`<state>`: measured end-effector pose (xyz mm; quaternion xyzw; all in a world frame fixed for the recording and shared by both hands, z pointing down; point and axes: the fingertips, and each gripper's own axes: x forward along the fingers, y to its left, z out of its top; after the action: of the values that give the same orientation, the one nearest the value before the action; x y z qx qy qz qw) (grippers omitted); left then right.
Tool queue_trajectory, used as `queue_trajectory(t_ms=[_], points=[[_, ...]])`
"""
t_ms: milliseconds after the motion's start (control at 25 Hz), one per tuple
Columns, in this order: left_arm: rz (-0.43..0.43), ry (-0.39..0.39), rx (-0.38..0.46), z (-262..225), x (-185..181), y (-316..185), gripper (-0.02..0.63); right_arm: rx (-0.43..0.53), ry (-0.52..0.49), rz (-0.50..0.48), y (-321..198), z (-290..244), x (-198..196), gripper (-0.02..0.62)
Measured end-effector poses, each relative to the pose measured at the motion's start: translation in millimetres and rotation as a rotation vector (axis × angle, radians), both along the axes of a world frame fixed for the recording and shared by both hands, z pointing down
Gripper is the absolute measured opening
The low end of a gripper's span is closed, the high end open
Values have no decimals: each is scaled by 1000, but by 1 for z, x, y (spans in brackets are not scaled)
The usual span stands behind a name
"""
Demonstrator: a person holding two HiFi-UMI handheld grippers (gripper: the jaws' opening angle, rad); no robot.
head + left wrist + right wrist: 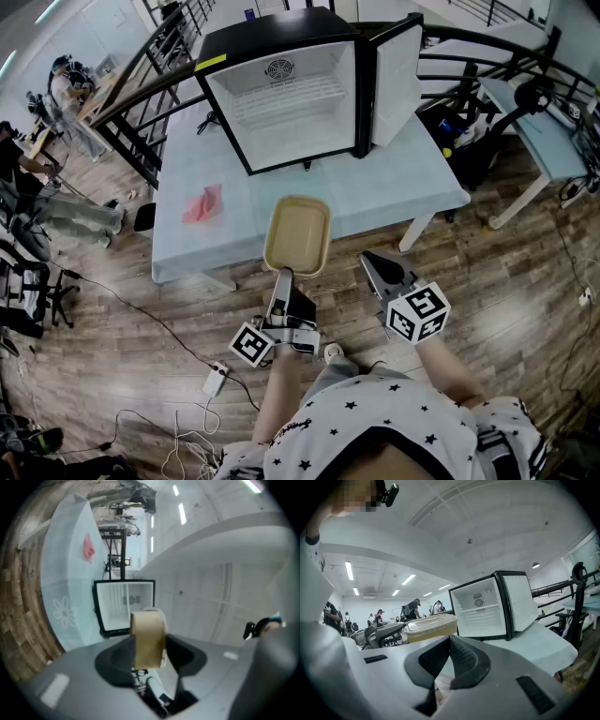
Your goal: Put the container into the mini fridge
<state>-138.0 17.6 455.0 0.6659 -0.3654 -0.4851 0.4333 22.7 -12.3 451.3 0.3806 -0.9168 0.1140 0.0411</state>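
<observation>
Container (298,234) in left fingers (281,283), right fingers (465,660) together

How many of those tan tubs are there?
1: the container, gripped by the left gripper over the table's near edge, before the open mini fridge. Nothing shows inside it.

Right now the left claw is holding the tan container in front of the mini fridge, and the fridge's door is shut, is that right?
Not quite: the door is not shut. It stands swung wide open, as the head view shows, with the white inside and its shelf on show. The rest holds: the left claw grips the tan container in front of the mini fridge.
</observation>
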Motion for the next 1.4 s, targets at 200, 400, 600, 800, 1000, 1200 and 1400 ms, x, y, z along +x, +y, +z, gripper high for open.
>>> queue_trajectory(t_ms=[200, 400, 600, 800, 1000, 1200, 1400], points=[[-24, 26, 11, -5, 5, 37, 202, 16, -15, -19, 33, -11, 1, 20], [-55, 39, 12, -7, 12, 67, 202, 20, -22, -44, 63, -12, 10, 20], [-61, 39, 14, -11, 16, 78, 202, 26, -30, -52, 72, -13, 15, 20], [-63, 28, 22, -12, 16, 73, 202, 32, -39, -68, 68, -13, 14, 20], [-55, 33, 29, -16, 14, 64, 202, 22, -86, -78, 57, -17, 9, 20], [-44, 31, 23, -16, 3, 50, 202, 23, -79, -79, 45, -17, -5, 21], [-25, 35, 22, -13, -10, 33, 202, 17, -76, -67, 32, -12, -19, 20]])
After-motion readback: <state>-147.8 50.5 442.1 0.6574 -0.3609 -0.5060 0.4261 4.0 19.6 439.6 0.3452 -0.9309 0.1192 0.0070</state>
